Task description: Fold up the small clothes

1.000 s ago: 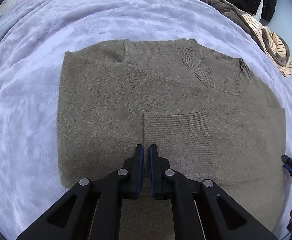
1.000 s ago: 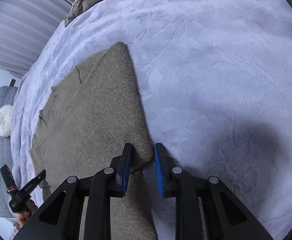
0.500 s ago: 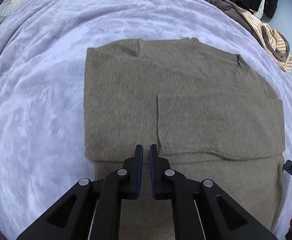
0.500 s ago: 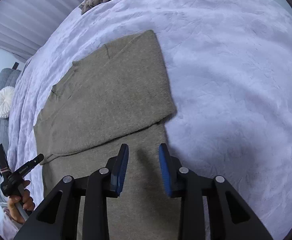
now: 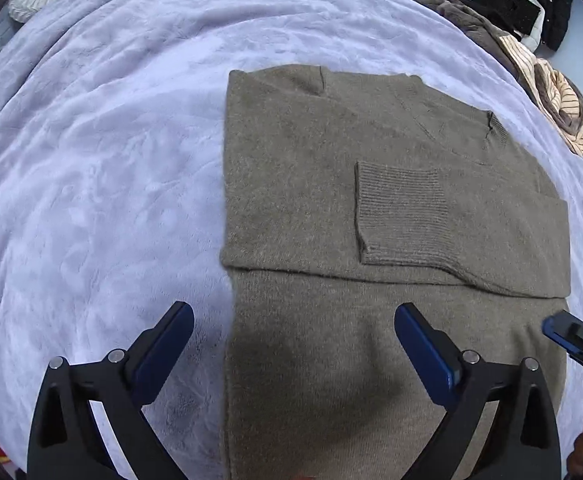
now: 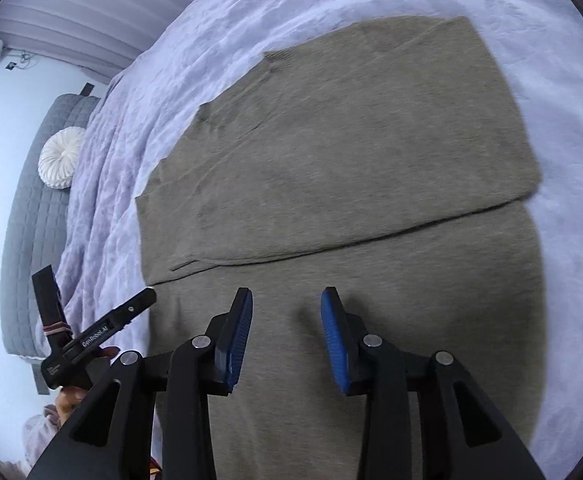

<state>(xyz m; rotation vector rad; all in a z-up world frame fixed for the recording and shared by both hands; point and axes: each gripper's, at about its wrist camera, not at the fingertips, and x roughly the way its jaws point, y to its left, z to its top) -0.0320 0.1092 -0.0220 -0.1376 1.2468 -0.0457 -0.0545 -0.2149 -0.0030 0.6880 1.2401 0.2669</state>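
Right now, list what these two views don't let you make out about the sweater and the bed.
- Sweater hem: cut off by the bottom edge and covered by the gripper bodies, in both wrist views.
- Second sleeve: only one ribbed cuff shows in the left wrist view; the other isn't identifiable.
- Clothes pile: squeezed at the fisheye rim, items indistinguishable.
- Under the sweater: blanket hidden.

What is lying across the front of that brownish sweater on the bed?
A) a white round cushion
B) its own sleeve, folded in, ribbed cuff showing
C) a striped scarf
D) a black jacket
B: the sleeve lies folded across the sweater, its ribbed cuff flat on the chest.
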